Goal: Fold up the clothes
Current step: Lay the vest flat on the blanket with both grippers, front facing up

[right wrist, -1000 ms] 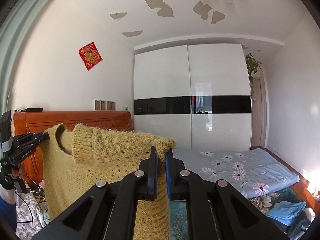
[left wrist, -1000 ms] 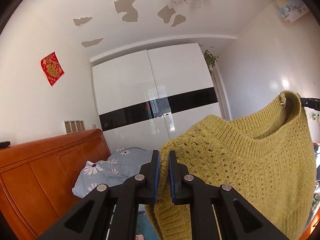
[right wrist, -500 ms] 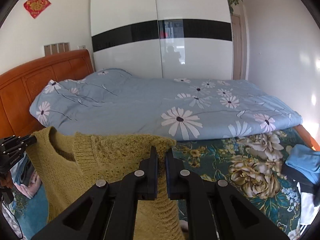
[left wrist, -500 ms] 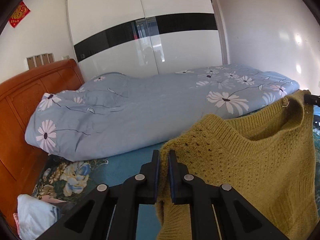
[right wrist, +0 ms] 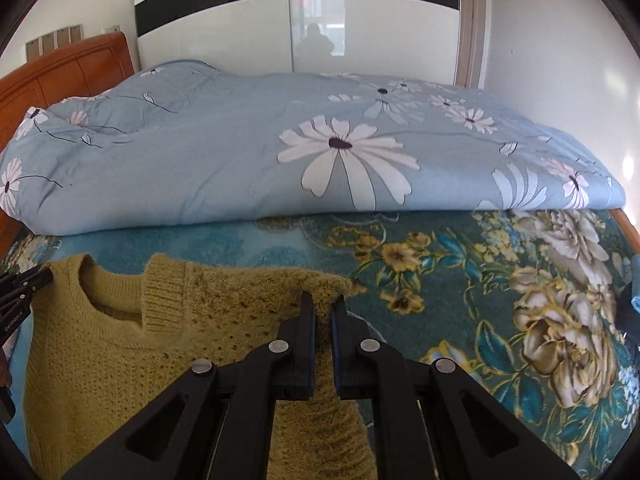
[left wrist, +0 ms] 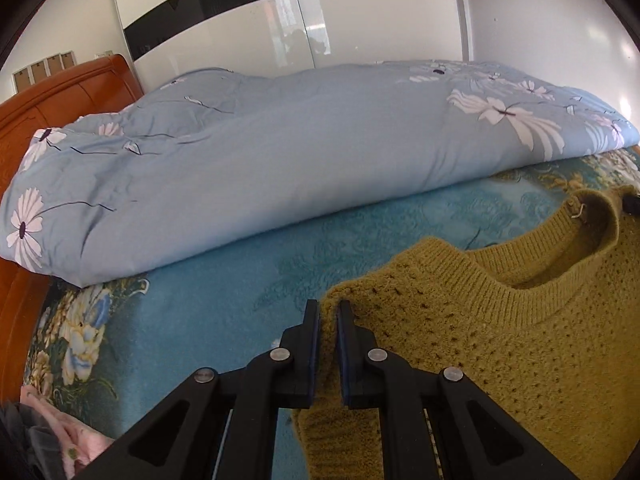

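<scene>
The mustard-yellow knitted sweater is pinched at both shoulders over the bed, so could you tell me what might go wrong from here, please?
1. The mustard-yellow knitted sweater hangs from narrow pinches by the left gripper and right gripper; the loose open knit could slip out or stretch.
2. The folded light-blue daisy-print duvet takes up the far half of the bed, so the sweater may land partly on its edge and lie unevenly.
3. One ribbed cuff is flopped over the top near the neckline; the sleeve could end up bunched underneath.

Sweater (right wrist: pixel 120 344) before duvet (right wrist: pixel 248 168), on bed (right wrist: pixel 460 276)
</scene>
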Action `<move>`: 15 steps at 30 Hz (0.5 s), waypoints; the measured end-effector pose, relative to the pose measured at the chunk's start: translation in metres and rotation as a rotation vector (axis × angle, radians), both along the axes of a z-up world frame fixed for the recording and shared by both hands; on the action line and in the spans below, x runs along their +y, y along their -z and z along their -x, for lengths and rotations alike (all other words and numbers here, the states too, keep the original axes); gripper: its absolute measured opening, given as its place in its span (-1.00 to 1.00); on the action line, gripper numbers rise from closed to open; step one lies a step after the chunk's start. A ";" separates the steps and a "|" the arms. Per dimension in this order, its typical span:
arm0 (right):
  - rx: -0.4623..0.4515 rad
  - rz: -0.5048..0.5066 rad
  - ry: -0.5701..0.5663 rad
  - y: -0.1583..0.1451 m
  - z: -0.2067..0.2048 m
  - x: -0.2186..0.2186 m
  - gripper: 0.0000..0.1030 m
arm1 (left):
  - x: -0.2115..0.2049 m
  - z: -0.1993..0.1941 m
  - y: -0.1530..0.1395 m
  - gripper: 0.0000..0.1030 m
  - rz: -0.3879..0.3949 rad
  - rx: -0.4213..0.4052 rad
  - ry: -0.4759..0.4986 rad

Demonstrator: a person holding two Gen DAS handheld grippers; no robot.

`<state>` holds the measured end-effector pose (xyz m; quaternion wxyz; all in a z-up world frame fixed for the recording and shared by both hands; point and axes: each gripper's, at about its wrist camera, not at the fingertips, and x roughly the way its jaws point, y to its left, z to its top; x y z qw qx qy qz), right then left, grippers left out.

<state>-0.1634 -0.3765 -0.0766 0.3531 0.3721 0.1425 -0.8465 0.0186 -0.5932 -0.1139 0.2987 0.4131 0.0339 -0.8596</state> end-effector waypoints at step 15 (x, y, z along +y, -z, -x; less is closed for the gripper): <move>-0.035 -0.093 -0.041 0.029 -0.005 0.010 -0.50 | 0.000 -0.030 0.010 -0.01 -0.176 0.018 -0.003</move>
